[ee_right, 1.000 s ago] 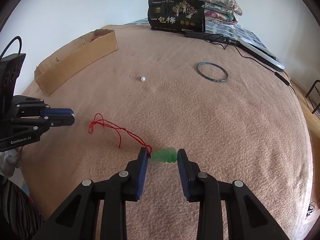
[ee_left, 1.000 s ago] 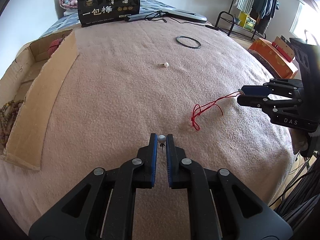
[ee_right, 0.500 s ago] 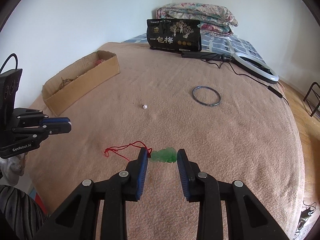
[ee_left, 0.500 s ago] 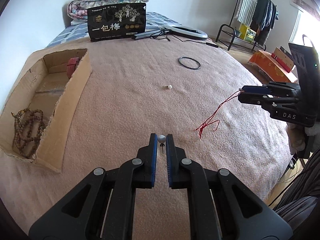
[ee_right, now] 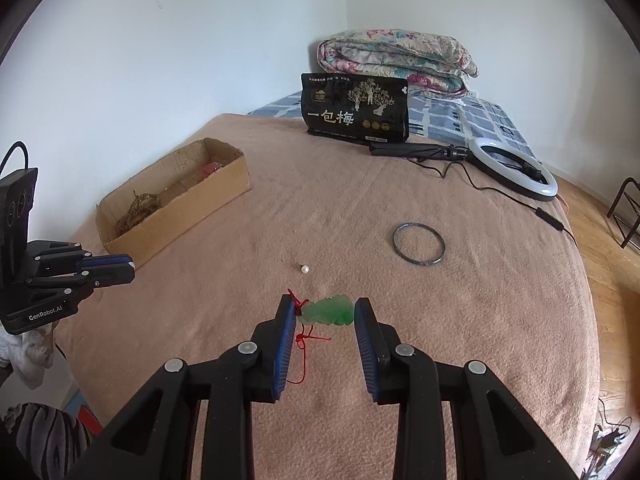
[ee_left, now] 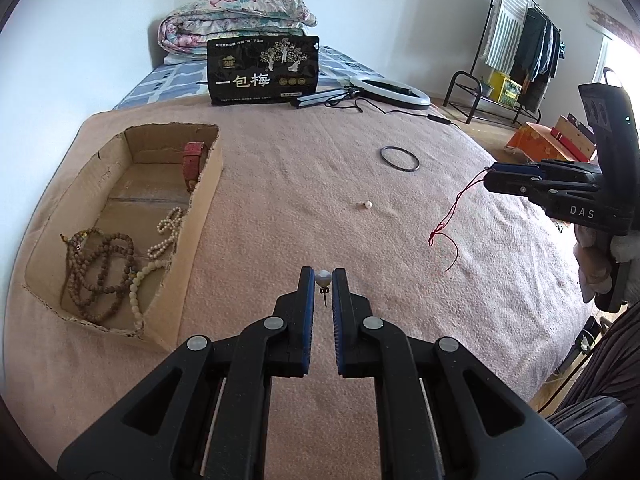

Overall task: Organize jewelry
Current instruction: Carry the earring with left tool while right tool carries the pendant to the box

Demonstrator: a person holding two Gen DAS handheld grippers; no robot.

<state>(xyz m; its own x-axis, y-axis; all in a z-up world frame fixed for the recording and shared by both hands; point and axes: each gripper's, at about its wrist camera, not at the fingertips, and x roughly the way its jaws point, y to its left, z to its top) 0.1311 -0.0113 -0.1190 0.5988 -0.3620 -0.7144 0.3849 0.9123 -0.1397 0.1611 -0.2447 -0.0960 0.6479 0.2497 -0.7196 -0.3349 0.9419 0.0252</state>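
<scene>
My left gripper (ee_left: 323, 278) is shut on a pearl stud earring (ee_left: 323, 279), lifted above the pink blanket, its pin hanging down. My right gripper (ee_right: 326, 310) is shut on a green jade pendant (ee_right: 328, 311), whose red cord (ee_right: 304, 340) dangles below; in the left wrist view that cord (ee_left: 448, 226) hangs free from the right gripper (ee_left: 490, 174). A second pearl earring (ee_left: 367, 205) (ee_right: 305, 269) and a dark bangle (ee_left: 399, 158) (ee_right: 419, 245) lie on the blanket. The open cardboard box (ee_left: 200, 216) (ee_right: 180, 216) holds bead strands (ee_left: 104, 268) and a red strap (ee_left: 192, 160).
A black snack bag (ee_left: 264, 70) (ee_right: 356, 108) stands at the back, with a ring light (ee_left: 390, 90) (ee_right: 512, 168) and its cable beside it. A folded quilt (ee_right: 396, 60) lies behind. A clothes rack (ee_left: 516, 52) stands far right. The blanket's edge (ee_left: 560, 320) drops off on the right.
Both grippers have risen with their pieces; the red cord has lifted clear of the blanket. The box interior has come into the left view.
</scene>
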